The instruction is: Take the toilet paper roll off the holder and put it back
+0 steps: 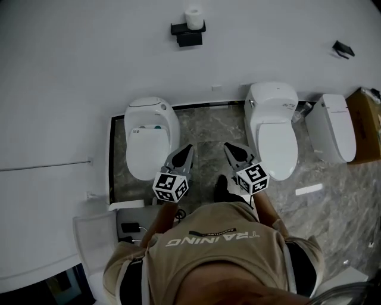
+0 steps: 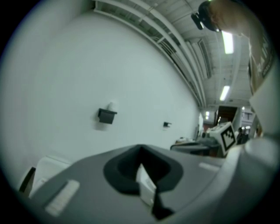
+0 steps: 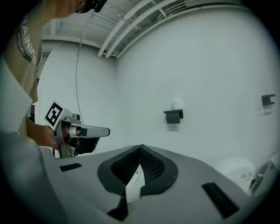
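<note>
White wall across the far side, grey marble floor at its foot. Along that wall, three in a row: left toilet, middle toilet, right toilet; cardboard box at the far right edge. Near, held out over the floor between the left and middle toilets: left claw and right claw, both closed tip to tip, nothing gripped. Up on the wall, well apart from both claws: black holder, with the toilet paper roll standing on top of it, axis seemingly upright. Roll straight ahead and above, roughly between the two claws' lines, perhaps a shade closer to the left one; neither hand clearly nearer. Likely needed next: a long reach forward and up, with a claw opened before arrival.
</note>
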`<state>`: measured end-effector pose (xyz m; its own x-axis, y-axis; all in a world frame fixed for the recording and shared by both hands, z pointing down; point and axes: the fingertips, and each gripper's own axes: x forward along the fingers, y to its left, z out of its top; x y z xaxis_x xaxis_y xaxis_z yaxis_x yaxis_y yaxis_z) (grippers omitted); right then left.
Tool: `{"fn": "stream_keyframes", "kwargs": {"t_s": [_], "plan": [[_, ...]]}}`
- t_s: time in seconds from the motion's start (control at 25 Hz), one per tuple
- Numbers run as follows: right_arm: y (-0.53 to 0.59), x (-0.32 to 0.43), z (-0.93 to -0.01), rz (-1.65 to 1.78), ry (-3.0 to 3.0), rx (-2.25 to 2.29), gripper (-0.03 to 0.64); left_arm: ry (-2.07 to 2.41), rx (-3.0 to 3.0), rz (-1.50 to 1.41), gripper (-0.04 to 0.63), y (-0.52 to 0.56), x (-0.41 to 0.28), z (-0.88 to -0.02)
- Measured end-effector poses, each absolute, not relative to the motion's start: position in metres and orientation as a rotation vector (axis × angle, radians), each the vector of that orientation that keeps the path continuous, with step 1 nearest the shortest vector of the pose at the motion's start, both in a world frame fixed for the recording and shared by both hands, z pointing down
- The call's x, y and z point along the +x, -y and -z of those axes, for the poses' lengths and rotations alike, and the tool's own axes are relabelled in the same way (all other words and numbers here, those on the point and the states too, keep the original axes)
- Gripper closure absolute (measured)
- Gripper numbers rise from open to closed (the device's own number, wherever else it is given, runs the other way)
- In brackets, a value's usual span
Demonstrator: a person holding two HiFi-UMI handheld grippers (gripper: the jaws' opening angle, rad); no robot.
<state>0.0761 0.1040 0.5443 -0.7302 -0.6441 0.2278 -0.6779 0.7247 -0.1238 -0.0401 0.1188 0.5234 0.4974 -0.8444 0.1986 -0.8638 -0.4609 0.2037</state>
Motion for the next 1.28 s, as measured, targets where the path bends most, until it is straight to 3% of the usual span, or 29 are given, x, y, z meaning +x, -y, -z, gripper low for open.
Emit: {"fn": "stream_keyframes", "kwargs": {"t_s": [0.44,0.8,1.28], "plan": [[0.047,0.080,-0.532,-0.250,2.804,0.963,0.609,1.530,2.394,-0.052,0.597,0.007,-0.041,-0.513],[0.101,0.042,-0.543,-0.309,2.769,0.909,0.609,1.533,2.381,-0.067,0.597,0.061,-0.074,-0.522],[0.187,-0.008,-0.515,-0.207,2.679,1.172,0.611,1.358,2.556,-0.055,0.597,0.170,-0.133,-0.516]]}}
